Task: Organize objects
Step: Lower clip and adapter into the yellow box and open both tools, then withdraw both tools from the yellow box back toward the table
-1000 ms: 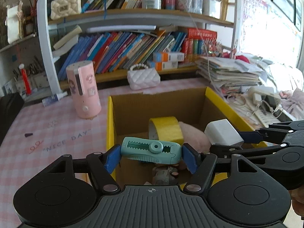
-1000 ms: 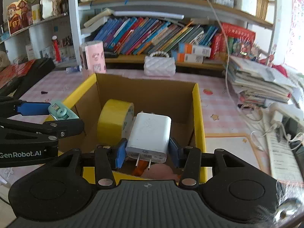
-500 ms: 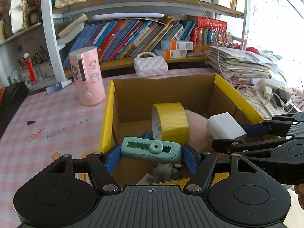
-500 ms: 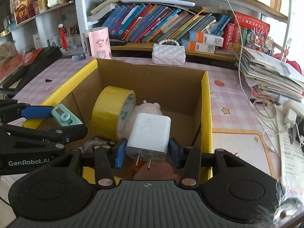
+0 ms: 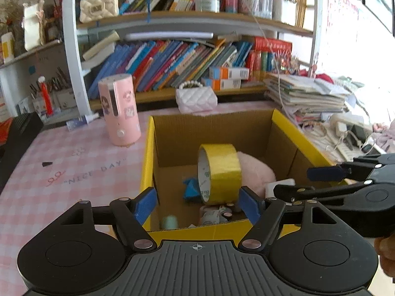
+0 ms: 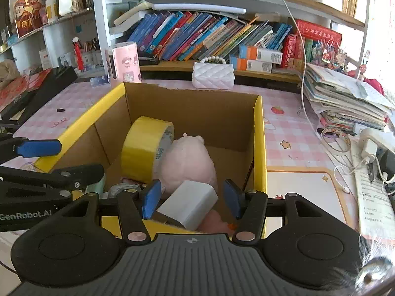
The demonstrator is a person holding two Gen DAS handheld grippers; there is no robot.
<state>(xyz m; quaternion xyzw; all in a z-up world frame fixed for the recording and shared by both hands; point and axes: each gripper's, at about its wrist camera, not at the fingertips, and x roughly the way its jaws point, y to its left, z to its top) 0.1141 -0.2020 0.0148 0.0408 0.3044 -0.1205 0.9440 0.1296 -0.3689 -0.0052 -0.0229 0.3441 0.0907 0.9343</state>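
Between your right gripper's (image 6: 191, 198) blue pads the white charger (image 6: 188, 203) sat tilted, touching neither; the jaws were opening. Your left gripper (image 5: 196, 203) was also opening, nothing between its pads. The teal clip (image 5: 169, 222) lay on the floor of the yellow-rimmed box (image 5: 292, 133), at 7 o'clock from the yellow tape roll (image 5: 219, 172). The pink plush (image 6: 187, 161) touched the tape at its 3 o'clock. The pink cylinder (image 5: 119, 112) stood at 10 o'clock outside the box.
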